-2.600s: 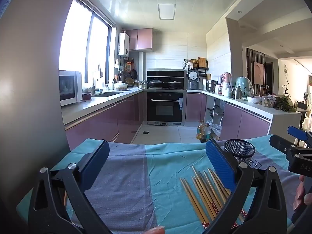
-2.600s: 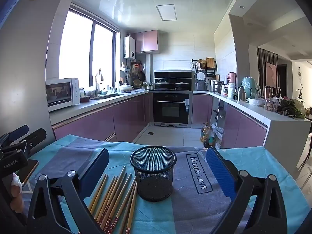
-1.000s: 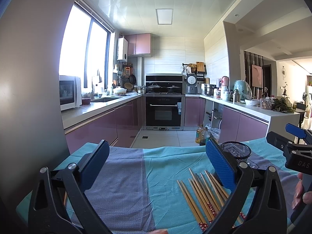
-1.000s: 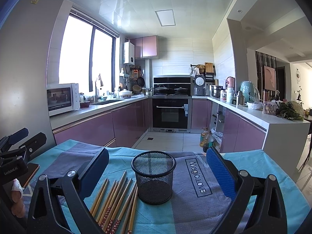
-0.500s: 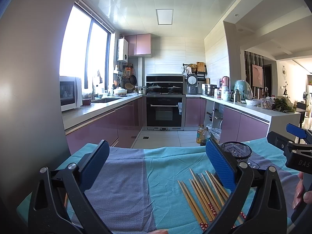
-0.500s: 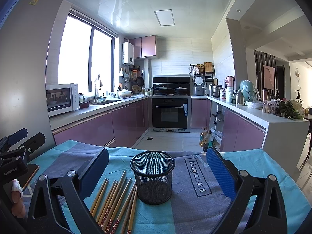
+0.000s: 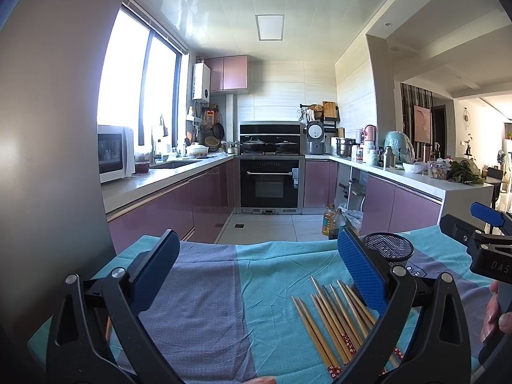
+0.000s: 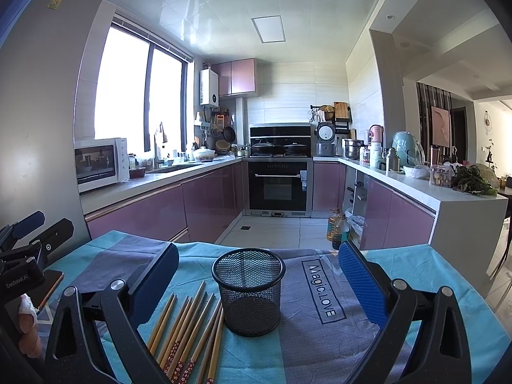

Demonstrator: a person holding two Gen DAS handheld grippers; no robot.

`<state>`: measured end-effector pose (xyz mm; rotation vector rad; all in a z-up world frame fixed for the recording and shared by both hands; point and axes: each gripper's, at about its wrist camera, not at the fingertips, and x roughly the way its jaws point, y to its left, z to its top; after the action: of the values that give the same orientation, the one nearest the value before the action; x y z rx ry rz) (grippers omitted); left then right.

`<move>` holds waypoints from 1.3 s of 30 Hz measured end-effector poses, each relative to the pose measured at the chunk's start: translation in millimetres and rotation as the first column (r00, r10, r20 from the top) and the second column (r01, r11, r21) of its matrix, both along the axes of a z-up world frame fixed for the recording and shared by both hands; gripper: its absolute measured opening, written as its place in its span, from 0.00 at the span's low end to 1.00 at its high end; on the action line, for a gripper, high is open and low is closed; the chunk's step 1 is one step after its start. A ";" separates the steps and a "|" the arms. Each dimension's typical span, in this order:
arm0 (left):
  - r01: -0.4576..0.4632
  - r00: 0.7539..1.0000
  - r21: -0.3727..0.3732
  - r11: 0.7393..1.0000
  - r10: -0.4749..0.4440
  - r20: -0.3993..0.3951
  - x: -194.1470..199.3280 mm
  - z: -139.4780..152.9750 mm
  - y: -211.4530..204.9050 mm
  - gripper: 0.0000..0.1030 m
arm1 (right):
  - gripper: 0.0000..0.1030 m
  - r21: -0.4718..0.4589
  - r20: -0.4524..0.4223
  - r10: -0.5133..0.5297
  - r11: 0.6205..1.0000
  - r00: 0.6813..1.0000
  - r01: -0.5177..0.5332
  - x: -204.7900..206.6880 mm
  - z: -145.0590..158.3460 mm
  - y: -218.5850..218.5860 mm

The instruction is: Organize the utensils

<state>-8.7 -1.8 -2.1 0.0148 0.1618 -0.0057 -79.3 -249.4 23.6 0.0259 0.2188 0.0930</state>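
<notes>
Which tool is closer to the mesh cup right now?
Right. The right tool is open with the mesh cup centred between its fingers, just ahead. The left tool, also open, sits further left; the cup is beyond its right finger.

A turquoise and grey-purple cloth (image 8: pixel 307 345) printed "Magic.LOVE" covers the table. Beyond it stands a kitchen with glossy mauve cabinets (image 8: pixel 144 214), a black built-in oven (image 8: pixel 277 185), a white microwave (image 8: pixel 99 163) on the left worktop, a white rice cooker (image 8: pixel 325 139) and two oil bottles (image 8: pixel 337 227) on the tiled floor.
</notes>
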 end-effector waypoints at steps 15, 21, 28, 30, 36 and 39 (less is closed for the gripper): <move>0.001 1.000 0.000 1.000 -0.001 -0.003 0.9 0.0 -0.3 0.95 | 0.94 0.003 0.001 -0.001 1.000 1.000 0.001 -0.1 0.8 -2.4; 0.003 1.000 0.002 1.000 -0.003 -0.005 1.6 0.0 -1.5 0.95 | 0.94 0.003 0.001 -0.001 1.000 1.000 0.001 -0.2 0.8 -2.4; 0.002 1.000 0.003 1.000 -0.002 -0.006 1.8 -0.1 -1.6 0.95 | 0.94 0.003 0.003 -0.003 1.000 1.000 0.003 -0.5 1.1 -2.7; 0.003 1.000 0.003 1.000 -0.003 -0.007 2.2 -0.2 -2.1 0.95 | 0.94 0.005 0.002 -0.002 1.000 1.000 0.002 -0.4 1.1 -3.0; 0.003 1.000 0.003 1.000 -0.003 -0.008 2.6 -0.3 -2.5 0.95 | 0.94 0.006 -0.001 -0.003 1.000 1.000 0.003 0.2 1.5 -2.5; 0.005 1.000 0.004 1.000 -0.004 -0.011 3.6 -1.1 -3.2 0.95 | 0.94 0.008 -0.005 -0.002 1.000 1.000 0.002 1.8 1.6 -2.9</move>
<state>-5.1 -5.0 -3.2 0.0195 0.1728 -0.0099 -77.5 -252.3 25.2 0.0343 0.2237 0.0920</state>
